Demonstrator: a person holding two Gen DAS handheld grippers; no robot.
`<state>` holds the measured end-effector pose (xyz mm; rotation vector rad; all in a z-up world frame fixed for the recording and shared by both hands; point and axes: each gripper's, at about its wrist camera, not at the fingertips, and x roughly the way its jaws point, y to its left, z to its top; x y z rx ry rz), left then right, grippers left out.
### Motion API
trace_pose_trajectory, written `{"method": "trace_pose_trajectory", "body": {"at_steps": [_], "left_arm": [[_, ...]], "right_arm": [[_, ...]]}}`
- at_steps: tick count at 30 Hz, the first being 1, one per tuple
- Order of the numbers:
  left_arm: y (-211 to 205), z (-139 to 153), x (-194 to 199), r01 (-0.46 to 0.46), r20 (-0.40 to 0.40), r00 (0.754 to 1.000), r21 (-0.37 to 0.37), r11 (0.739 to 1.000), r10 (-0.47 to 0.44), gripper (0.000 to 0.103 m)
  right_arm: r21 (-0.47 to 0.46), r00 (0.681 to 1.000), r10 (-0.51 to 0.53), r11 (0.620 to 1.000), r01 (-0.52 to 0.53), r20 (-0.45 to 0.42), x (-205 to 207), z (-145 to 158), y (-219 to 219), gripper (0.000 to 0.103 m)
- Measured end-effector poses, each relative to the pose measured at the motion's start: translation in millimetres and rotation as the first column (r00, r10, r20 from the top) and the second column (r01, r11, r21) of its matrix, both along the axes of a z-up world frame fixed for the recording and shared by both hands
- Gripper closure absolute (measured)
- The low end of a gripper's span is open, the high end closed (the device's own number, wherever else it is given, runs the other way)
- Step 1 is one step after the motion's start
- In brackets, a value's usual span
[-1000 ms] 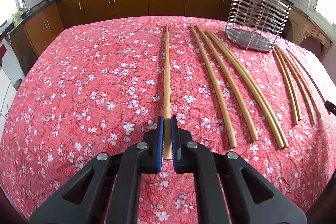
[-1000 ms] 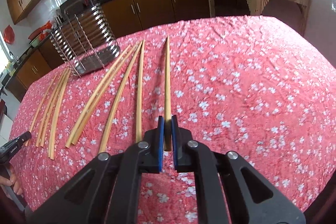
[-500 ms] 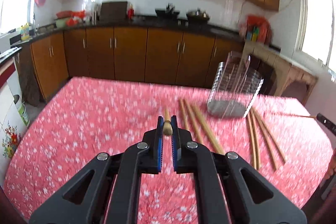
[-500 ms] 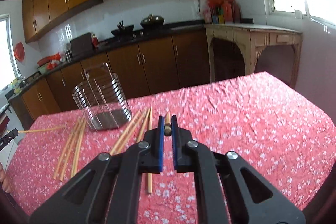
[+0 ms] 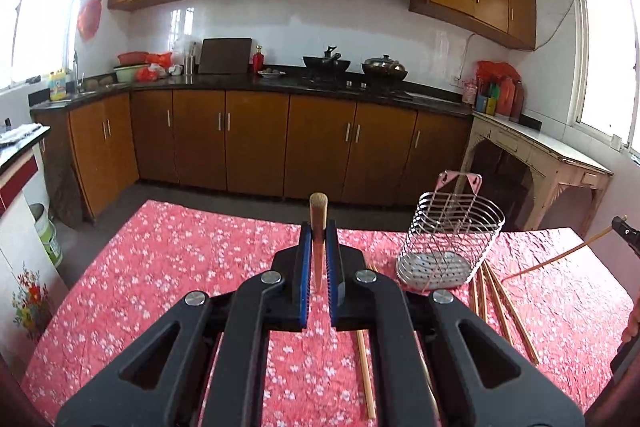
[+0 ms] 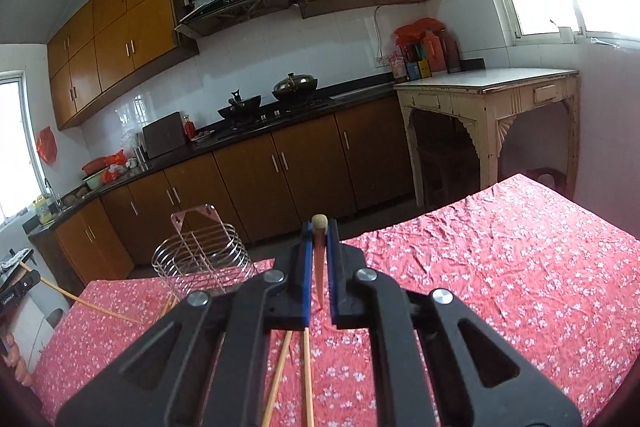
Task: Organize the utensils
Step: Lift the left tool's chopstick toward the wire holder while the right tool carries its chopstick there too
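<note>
My left gripper (image 5: 319,233) is shut on a bamboo chopstick (image 5: 319,227), which stands nearly upright with its tip on the red floral tablecloth (image 5: 180,267). My right gripper (image 6: 319,229) is shut on another chopstick (image 6: 320,259), held upright the same way. The wire utensil basket (image 5: 450,239) stands to the right of my left gripper and to the left of my right gripper, where it shows again (image 6: 202,261). Several chopsticks (image 5: 504,307) lie on the cloth beside the basket, and two more (image 6: 292,375) lie under my right gripper. The right gripper with its chopstick shows at the left wrist view's right edge (image 5: 624,227).
Kitchen cabinets (image 5: 256,143) and a counter with a wok (image 5: 326,61) run behind the table. A cream side table (image 6: 488,107) stands at the right. The table's far edge (image 5: 224,213) is close ahead.
Both grippers have tilted up from looking down at the table to looking level at the kitchen. Each chopstick has swung from lying flat to standing nearly upright in its jaws.
</note>
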<state>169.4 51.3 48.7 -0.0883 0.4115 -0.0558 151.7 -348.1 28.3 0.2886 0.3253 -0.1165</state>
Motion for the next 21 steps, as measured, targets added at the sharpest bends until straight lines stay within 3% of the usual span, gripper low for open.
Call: {"method": "trace_pose_trajectory", "body": {"at_steps": [6,12,18,21], "left_arm": [[2,17,13,-0.029,0.015,0.999,0.025,0.999,0.029,0.096],[-4,70,15,-0.017,0.104,0.994,0.033,0.999,0.013,0.096],[-29,133,14,0.084,0.229,0.971,-0.075,0.994,-0.065,0.096],[-43,138,22,0.121,0.234,0.968,-0.118,0.986,-0.091,0.096]], "right_arm": [[-0.023,0.999,0.004,1.000,-0.003,0.048,13,39,-7,0.096],[-0.014,0.987,0.069,0.998,-0.068,0.144,17,107,-3,0.096],[0.032,0.968,0.181,0.981,-0.189,0.175,36,145,11,0.096],[0.043,0.960,0.235,0.969,-0.244,0.150,51,141,23,0.096]]}}
